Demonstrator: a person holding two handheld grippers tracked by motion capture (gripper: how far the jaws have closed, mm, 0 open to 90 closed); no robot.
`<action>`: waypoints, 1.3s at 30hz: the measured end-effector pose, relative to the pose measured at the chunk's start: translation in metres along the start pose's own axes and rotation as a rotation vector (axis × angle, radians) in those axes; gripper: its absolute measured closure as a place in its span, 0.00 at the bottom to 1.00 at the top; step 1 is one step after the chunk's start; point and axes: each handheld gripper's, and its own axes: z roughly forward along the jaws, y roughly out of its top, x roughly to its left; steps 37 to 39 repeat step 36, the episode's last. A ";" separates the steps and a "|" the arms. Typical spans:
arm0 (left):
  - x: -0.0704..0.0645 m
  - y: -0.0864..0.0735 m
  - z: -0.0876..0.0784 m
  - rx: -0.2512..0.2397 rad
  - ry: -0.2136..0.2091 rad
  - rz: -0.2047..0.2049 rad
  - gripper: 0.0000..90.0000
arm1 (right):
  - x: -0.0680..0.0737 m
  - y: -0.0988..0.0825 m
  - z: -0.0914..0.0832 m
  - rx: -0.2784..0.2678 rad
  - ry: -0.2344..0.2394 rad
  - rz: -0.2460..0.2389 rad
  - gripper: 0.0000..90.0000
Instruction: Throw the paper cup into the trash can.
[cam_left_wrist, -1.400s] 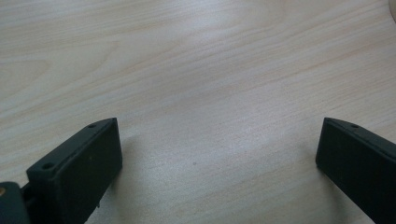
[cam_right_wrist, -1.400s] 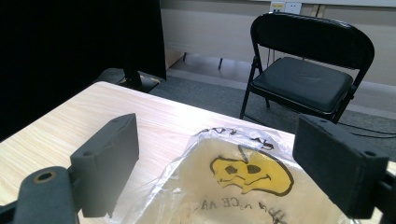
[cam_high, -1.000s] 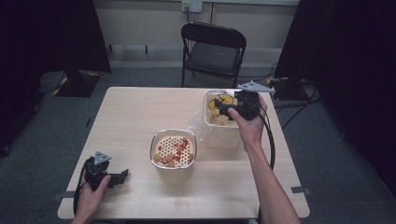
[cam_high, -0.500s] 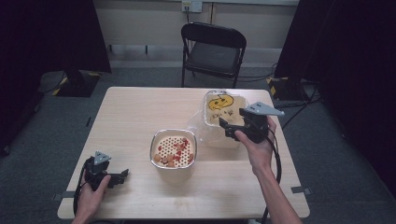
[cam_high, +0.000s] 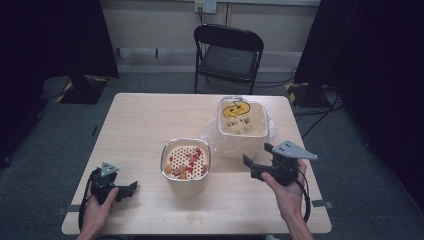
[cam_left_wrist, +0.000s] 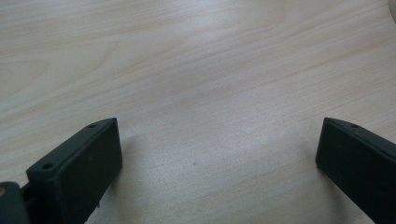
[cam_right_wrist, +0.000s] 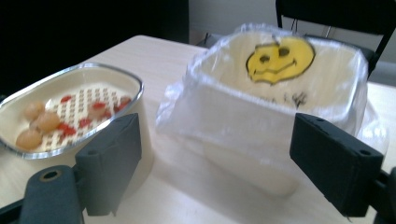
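So, looking down from the high view: right gripper (cam_high: 256, 168) held over the table (cam_high: 145, 120), near the right edge, jaws spread wide with nothing between them, pointing left toward the two containers. Bin (cam_high: 242, 131) lined with a clear plastic bag sits just beyond it, yellow smiley face on the bag's far inside wall. Strainer bowl (cam_high: 185, 161) with a metal rim stands just beside the bin, nearer the front edge, holding red bits and a few round tan pieces on a perforated tray. Left gripper (cam_high: 125, 189) resting low at the front-left corner, well apart from both containers. Black folding chair (cam_high: 227, 52) behind the table.

Next, left gripper view: both black jaws set far apart over bare wood grain, gripping nothing.

Finally, right gripper view: jaws wide again, empty. Bin (cam_right_wrist: 275, 107) between them farther off, strainer bowl (cam_right_wrist: 70, 112) off to the left, partly behind the left jaw. Bit blurry, but smiley face clear enough.
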 end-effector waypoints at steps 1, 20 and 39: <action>0.000 0.000 0.000 0.000 0.000 0.000 0.00 | 0.000 -0.006 0.000 0.012 -0.003 0.001 0.18; 0.000 0.000 0.000 0.000 0.000 0.000 0.00 | -0.025 -0.104 0.038 0.273 -0.037 0.042 0.17; 0.000 0.000 0.000 0.001 0.000 0.000 0.00 | -0.027 -0.122 0.054 0.344 -0.098 -0.021 0.14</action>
